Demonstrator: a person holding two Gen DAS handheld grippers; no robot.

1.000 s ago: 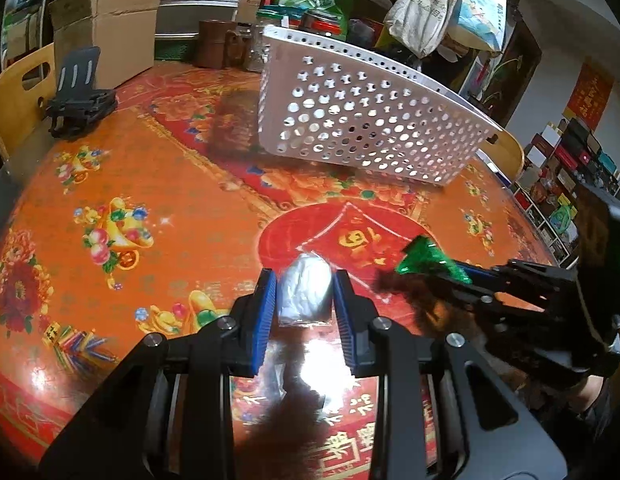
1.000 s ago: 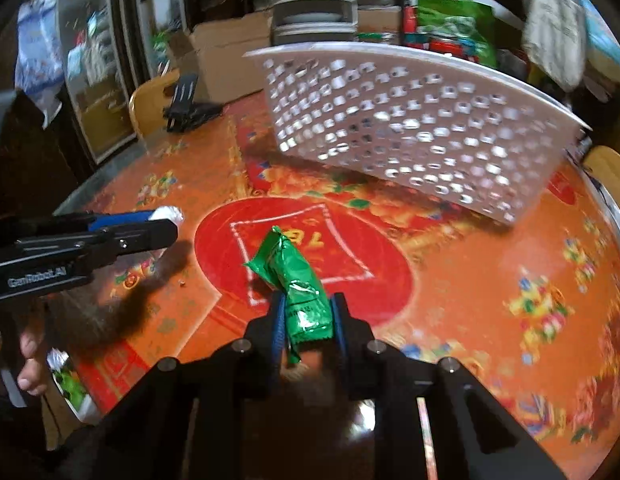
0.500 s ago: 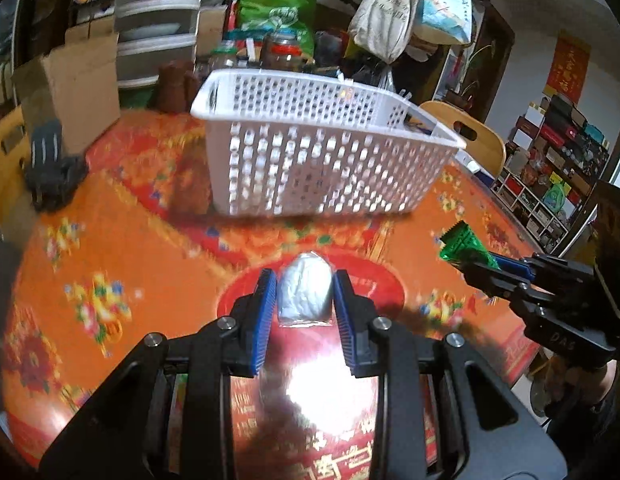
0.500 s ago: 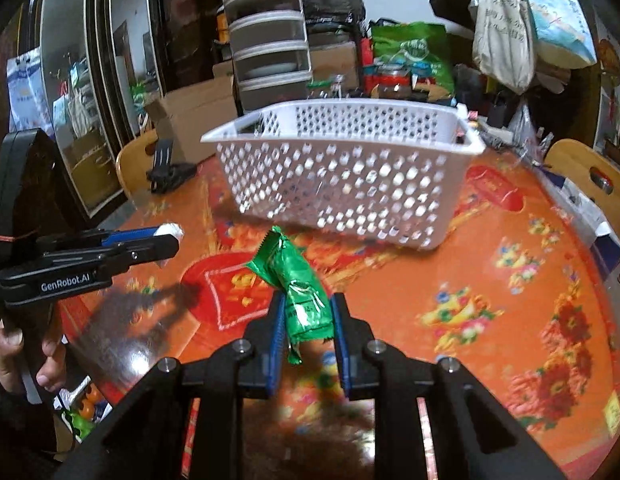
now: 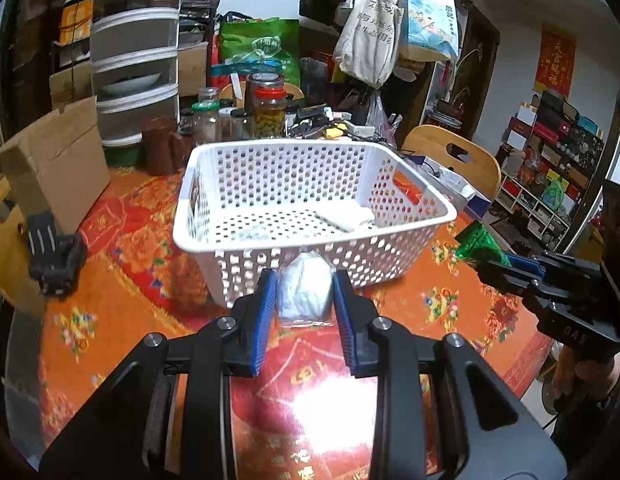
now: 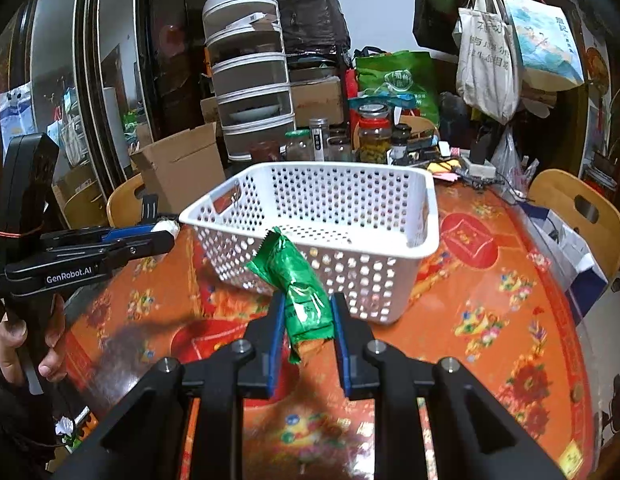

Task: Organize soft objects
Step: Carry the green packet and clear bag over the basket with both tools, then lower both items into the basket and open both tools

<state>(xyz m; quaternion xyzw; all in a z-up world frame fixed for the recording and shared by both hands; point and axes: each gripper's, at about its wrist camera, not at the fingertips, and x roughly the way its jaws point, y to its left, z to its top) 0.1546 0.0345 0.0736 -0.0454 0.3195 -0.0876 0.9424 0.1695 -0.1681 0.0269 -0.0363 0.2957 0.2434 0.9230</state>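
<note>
My left gripper [image 5: 305,286] is shut on a white soft packet [image 5: 304,296] and holds it in the air just in front of the white perforated basket [image 5: 270,244]. My right gripper [image 6: 307,312] is shut on a green soft packet [image 6: 298,284], held above the table near the basket's front corner [image 6: 374,276]. The basket holds a few pale packets [image 5: 346,216]. The right gripper with the green packet also shows in the left wrist view [image 5: 482,246]. The left gripper shows at the left of the right wrist view [image 6: 166,232].
The round table [image 6: 490,300] has an orange-red patterned cover. Jars [image 5: 268,108], a stacked plastic drawer unit [image 5: 136,60] and a cardboard box [image 5: 58,160] stand behind the basket. A black stand [image 5: 54,252] sits at the table's left. Wooden chairs [image 6: 578,208] ring the table.
Both grippers have risen and moved toward the basket with their packets. The basket's inside now shows from above.
</note>
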